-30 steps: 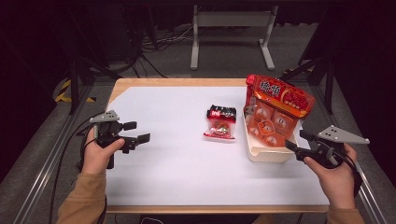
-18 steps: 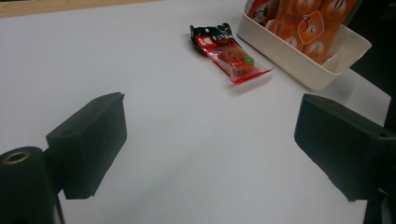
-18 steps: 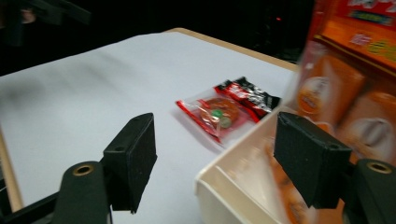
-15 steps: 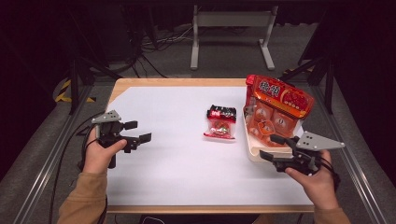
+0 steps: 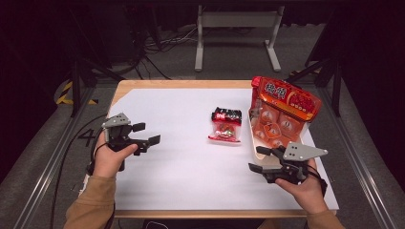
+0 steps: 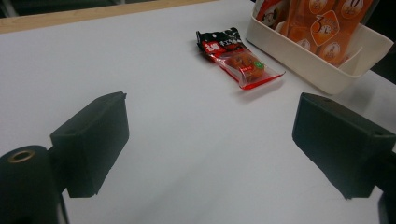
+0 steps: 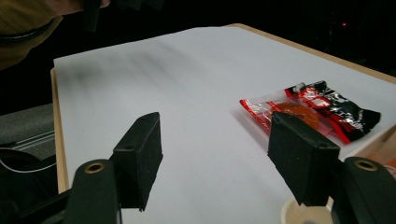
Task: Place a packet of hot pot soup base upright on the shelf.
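A small red and black snack packet (image 5: pixel 226 125) lies flat on the white table top (image 5: pixel 181 167), mid-table. My left gripper (image 5: pixel 148 133) hovers open at the left and points toward the packet (image 6: pixel 236 56), well short of it. My right gripper (image 5: pixel 256 159) stands open at the front right, beside the near end of the white bin (image 5: pixel 253 143), with its jaws aimed left across the table. Its jaws have just been closing a little, and nothing is between them. In the right gripper view the packet (image 7: pixel 317 112) lies just beyond the right jaw.
The white bin (image 6: pixel 317 70) holds several orange packets (image 5: pixel 274 126). A large red bag (image 5: pixel 285 98) leans across its far end. The table's wooden edge (image 5: pixel 181 84) runs along the back. Dark floor, cables and a metal stand lie beyond it.
My right gripper has moved left and a little lower, from the right table edge to the bin's near end. The left gripper and the packet have kept still.
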`<state>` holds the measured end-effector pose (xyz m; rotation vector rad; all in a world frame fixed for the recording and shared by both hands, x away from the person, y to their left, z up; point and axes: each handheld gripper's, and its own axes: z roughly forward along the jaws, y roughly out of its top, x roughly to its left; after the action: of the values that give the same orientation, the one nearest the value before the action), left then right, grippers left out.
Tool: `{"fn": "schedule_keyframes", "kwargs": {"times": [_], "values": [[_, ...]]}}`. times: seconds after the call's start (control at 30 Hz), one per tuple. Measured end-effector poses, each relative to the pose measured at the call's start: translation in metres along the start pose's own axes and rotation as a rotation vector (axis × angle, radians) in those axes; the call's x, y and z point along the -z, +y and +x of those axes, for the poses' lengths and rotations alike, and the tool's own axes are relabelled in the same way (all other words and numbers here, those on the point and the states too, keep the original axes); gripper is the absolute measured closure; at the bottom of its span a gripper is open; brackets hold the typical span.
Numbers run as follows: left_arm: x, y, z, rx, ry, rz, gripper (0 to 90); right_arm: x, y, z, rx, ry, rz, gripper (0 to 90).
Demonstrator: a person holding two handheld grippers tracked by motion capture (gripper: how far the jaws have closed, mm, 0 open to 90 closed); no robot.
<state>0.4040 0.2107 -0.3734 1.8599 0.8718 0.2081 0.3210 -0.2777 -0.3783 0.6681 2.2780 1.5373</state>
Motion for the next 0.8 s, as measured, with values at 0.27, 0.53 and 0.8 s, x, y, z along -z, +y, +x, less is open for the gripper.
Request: {"fn": "schedule_keyframes", "kwargs": {"times": [0.27,0.53,0.8], "values": [[-0.025,0.006,-0.012,-0.030,-0.003,0.017,14.4,-0.011,-0.005,0.003,0.020,0.015,0.029,38.1],[-0.062,0.008,-0.025,-0.063,-0.009,0.059,16.5,-0.011,-0.009,0.000,0.013,0.005,0.042,38.6],[-0.103,0.011,-0.033,-0.035,-0.073,0.070,21.3,-0.010,-0.010,0.000,0.021,-0.002,0.042,38.0]]}}
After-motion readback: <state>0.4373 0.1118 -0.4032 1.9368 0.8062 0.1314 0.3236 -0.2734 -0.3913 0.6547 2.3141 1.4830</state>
